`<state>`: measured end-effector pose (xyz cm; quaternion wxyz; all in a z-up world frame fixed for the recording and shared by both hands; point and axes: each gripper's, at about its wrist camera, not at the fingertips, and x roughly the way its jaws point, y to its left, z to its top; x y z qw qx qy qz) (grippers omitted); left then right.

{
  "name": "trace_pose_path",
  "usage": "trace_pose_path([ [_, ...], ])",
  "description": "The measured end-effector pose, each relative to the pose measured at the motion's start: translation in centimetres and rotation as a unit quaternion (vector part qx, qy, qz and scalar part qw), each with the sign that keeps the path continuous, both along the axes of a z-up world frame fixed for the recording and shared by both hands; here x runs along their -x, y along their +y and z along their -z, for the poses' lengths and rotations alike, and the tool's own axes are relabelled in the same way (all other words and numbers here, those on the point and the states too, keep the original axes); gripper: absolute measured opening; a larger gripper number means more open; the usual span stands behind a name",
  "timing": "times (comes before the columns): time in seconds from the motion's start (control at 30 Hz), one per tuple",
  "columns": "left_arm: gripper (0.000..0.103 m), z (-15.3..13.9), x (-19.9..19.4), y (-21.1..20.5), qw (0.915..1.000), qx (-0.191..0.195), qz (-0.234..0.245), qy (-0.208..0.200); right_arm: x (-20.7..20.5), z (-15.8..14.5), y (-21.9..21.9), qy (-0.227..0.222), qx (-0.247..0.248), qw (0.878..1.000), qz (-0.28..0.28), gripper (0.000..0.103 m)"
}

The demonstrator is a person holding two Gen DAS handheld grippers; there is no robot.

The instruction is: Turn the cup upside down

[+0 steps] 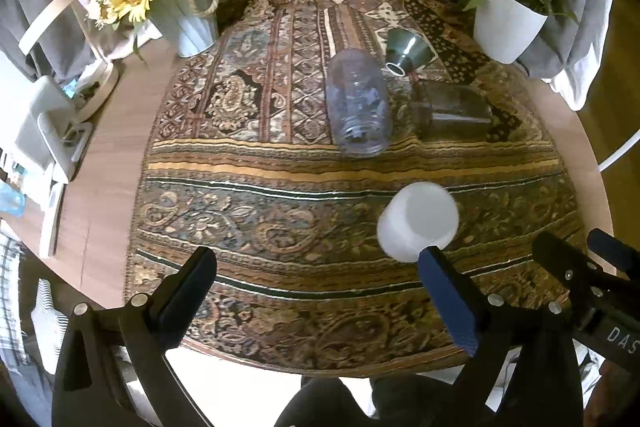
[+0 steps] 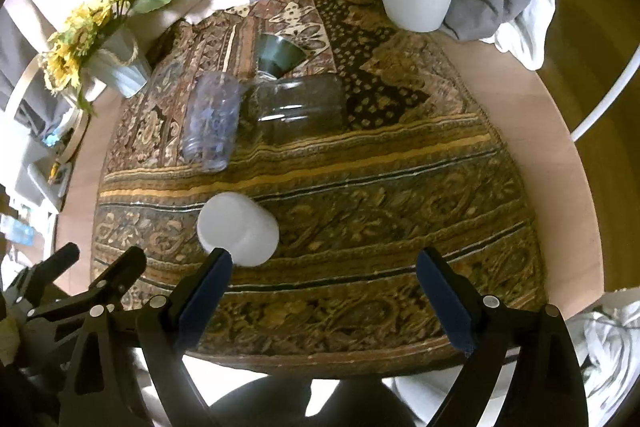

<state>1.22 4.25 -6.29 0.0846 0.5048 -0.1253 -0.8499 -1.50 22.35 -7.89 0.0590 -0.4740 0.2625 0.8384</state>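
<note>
A white plastic cup (image 1: 418, 221) stands upside down on the patterned cloth, its flat base up; it also shows in the right wrist view (image 2: 238, 229). A clear bluish tumbler (image 1: 358, 103) (image 2: 212, 121) stands upside down behind it. A dark smoky glass (image 1: 454, 111) (image 2: 298, 107) and a green metal cup (image 1: 406, 51) (image 2: 278, 57) are farther back. My left gripper (image 1: 320, 267) is open and empty above the cloth's near part, the white cup just beyond its right fingertip. My right gripper (image 2: 324, 265) is open and empty, the white cup beyond its left fingertip.
The round table (image 1: 104, 171) carries a patterned cloth (image 1: 280, 227). A sunflower pot (image 1: 192, 15) stands back left and a white plant pot (image 1: 506, 23) back right. Grey fabric hangs behind. Each gripper shows at the edge of the other's view.
</note>
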Motion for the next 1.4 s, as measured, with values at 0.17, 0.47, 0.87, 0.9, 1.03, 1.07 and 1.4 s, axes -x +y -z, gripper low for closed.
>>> trace_pose_path([
  [0.17, 0.103, -0.1, -0.4, -1.2, 0.9999, -0.005, 0.008, -0.012, -0.1, -0.2, -1.6, 0.001, 0.001, 1.0, -0.003, 0.093],
  [0.47, 0.103, -0.9, -0.6, -2.4, 0.9997, 0.001, 0.026, -0.004, -0.4, -1.3, -3.1, 0.008, -0.006, 1.0, 0.012, 0.093],
  [0.87, 0.103, -1.1, -0.3, -2.8, 0.9995, 0.0, 0.032, -0.003, -0.2, -2.0, -3.7, 0.011, -0.02, 1.0, 0.011, 0.093],
  [0.9, 0.103, -1.1, -0.3, -2.8, 0.9995, 0.0, 0.031, -0.002, -0.1, -2.0, -3.7, 0.011, -0.02, 1.0, 0.01, 0.093],
  [1.03, 0.103, -1.2, -0.3, -2.9, 0.9996, 0.005, 0.028, 0.002, 0.0, -2.0, -3.8, 0.011, -0.02, 1.0, 0.009, 0.093],
  [1.07, 0.103, -1.2, -0.3, -2.9, 0.9996, 0.006, 0.028, 0.002, 0.1, -2.0, -3.8, 0.01, -0.02, 1.0, 0.008, 0.093],
  [1.4, 0.103, -1.2, -0.1, -3.1, 0.9995, 0.007, 0.029, 0.001, 0.3, -1.8, -3.8, 0.009, -0.019, 1.0, 0.005, 0.093],
])
